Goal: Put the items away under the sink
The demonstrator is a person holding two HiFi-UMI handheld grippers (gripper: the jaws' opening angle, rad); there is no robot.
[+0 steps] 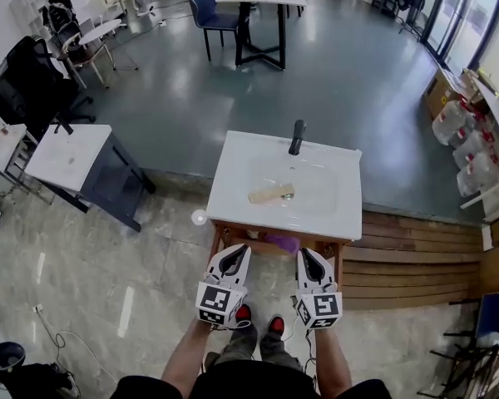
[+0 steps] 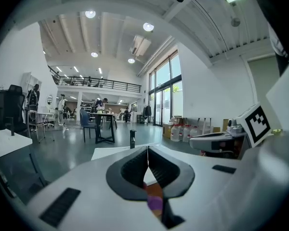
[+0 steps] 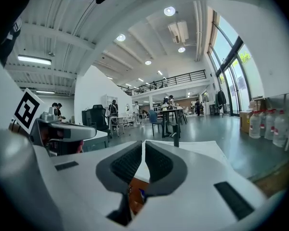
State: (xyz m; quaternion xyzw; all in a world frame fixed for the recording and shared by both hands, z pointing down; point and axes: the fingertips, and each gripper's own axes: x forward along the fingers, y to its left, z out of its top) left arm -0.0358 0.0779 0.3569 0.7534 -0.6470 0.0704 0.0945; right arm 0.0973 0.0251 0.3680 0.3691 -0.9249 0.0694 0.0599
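The left tool [image 1: 235, 250] [image 2: 147, 151] is clenched, its dark ribbed pads meeting tip to tip with nothing caught between them. The right tool [image 1: 306, 253] [image 3: 143, 146] is drawn together too, only a hairline slit showing between its pads, and it is likewise empty. Both are held side by side and near level, just short of the front edge of the white ceramic sink [image 1: 233, 191], pointing at it. I judge this to be a carrying-nothing pose: hands parked in front of the cabinet between one item and the next.

Just beyond and below the tips, in the opening of the orange-brown wooden frame [image 1: 343, 253] that bears the sink, lies a rounded purple item [image 1: 284, 243] [image 2: 155, 204]. It sits under the basin's front lip, which is where the task wants things, so I take it as already stowed. What exactly it is cannot be made out.

Up in the basin, near the drain, a flat tan block [image 1: 270, 194] lies on its side, well apart from both tools. It looks like the piece yet to be put away, and an empty, closed tool would have to spread before taking it. Behind it a black tap [image 1: 297, 137] stands upright at the back rim.
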